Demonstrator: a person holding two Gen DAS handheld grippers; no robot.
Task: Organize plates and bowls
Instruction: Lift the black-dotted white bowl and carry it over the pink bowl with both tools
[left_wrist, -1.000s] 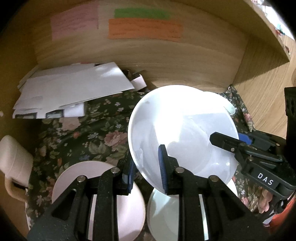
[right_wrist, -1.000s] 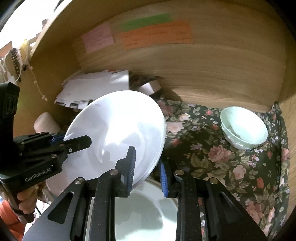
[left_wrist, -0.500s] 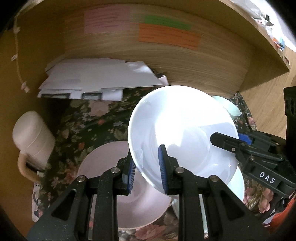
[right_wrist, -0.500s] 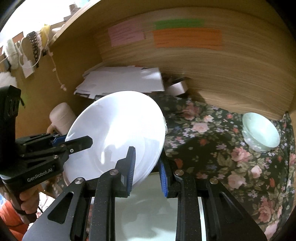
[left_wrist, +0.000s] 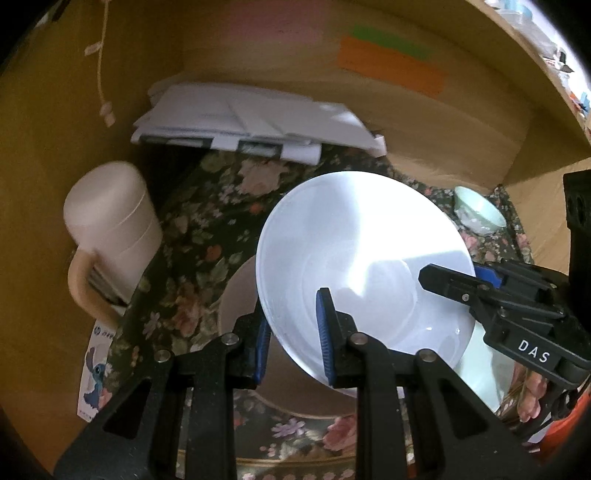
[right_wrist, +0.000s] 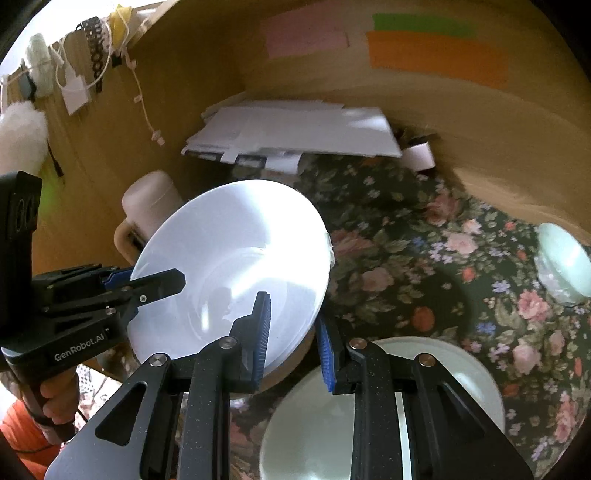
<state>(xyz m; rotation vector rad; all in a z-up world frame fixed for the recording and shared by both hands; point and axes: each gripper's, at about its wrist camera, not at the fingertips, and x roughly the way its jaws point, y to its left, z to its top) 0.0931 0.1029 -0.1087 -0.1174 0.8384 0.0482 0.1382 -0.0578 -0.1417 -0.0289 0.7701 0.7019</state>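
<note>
A: Holding the white plate up off the table, tilted, with both grippers clamped on its rim. The left gripper pinches the near edge in its own view, the right gripper pinches the opposite side

B: so neither one's loose?

A: nope, both clenched on that same plate, blue pads pressed on either face of the rim. Under it sits a pinkish plate on the floral tablecloth, and just beside that a pale green plate

B: any bowls around?

A: one pale green bowl well apart, by the wooden wall on the right. Cream mug stands at the left wall, stack of white papers at the back, with pink, green and orange notes stuck on the back panel above them
</note>
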